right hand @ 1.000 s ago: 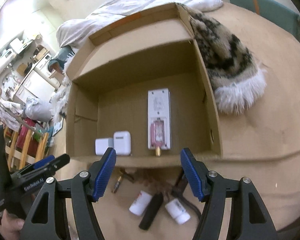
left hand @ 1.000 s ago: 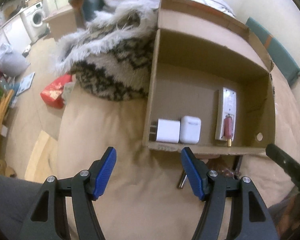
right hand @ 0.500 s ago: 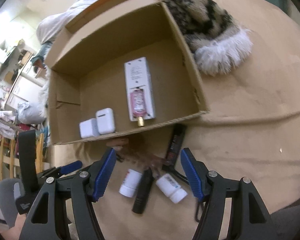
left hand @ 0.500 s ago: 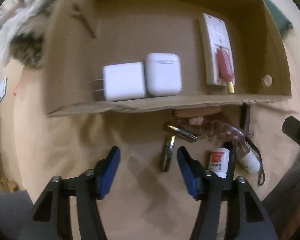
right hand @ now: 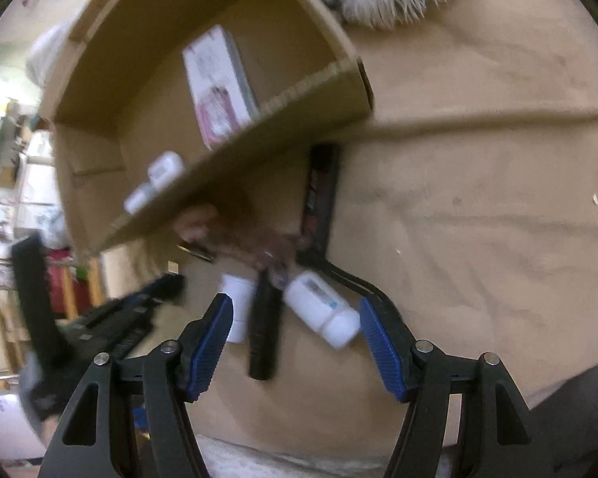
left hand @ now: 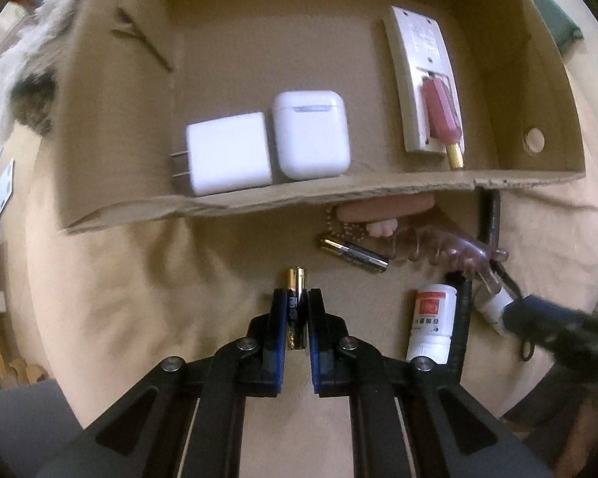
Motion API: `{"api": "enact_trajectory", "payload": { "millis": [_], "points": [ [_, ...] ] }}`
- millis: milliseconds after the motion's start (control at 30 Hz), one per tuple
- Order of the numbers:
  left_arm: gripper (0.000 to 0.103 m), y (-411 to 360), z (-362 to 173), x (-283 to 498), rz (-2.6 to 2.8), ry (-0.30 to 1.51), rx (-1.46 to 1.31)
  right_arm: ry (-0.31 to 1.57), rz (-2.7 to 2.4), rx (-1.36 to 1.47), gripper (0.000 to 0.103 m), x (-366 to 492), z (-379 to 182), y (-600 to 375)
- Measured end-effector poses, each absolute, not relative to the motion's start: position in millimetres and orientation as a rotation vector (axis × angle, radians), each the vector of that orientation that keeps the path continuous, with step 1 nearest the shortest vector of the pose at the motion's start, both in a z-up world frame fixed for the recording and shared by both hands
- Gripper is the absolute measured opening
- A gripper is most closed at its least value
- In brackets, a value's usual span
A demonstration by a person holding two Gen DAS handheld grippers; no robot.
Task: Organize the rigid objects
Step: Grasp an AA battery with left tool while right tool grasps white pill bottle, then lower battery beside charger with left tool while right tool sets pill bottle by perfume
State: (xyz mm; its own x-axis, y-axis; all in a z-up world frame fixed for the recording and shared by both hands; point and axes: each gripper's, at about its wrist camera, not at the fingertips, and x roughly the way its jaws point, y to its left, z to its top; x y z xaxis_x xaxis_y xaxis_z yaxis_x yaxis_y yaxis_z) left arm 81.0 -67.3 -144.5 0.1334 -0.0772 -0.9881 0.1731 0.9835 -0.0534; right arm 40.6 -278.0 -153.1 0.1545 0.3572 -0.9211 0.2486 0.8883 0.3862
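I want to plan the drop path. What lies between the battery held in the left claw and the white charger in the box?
In the left wrist view: bare beige cover, then the cardboard box's front wall.

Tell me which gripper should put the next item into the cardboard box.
Left. The left gripper is already shut on a battery, just in front of the cardboard box. The right gripper is open and empty above the white bottle.
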Motion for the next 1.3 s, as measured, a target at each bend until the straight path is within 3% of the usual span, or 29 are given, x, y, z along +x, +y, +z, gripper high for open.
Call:
{"api": "enact_trajectory", "payload": {
  "millis": [367, 433, 633, 1033, 1300],
  "points": [
    [0.009, -49.6, -132.8, 83.0, -0.143, 1.396, 0.012, 1.490, 0.052, 0.408, 0.052, 53.0, -173.4, -261.0],
    [0.009, -48.2, -131.8, 82.5, -0.138, 1.397, 0.008, 1.477, 0.067, 0.373, 0.038, 53.8, -172.2, -255.5],
    [0.009, -36.8, -129.5, 80.5, -0.121, 1.392, -0.007, 1.461, 0.086, 0.363, 0.031, 52.3, -164.9, -251.1],
    [0.009, -3.8, -85.1, 63.8, -0.081, 1.325, -0.078, 1.277, 0.231, 0.358, 0.028, 28.2, -103.0, -239.7],
    [0.009, -3.4, -16.0, 63.6, -0.084, 1.139, -0.114, 1.123, 0.271, 0.348, 0.028, 49.3, -48.7, -246.9]
  ]
}}
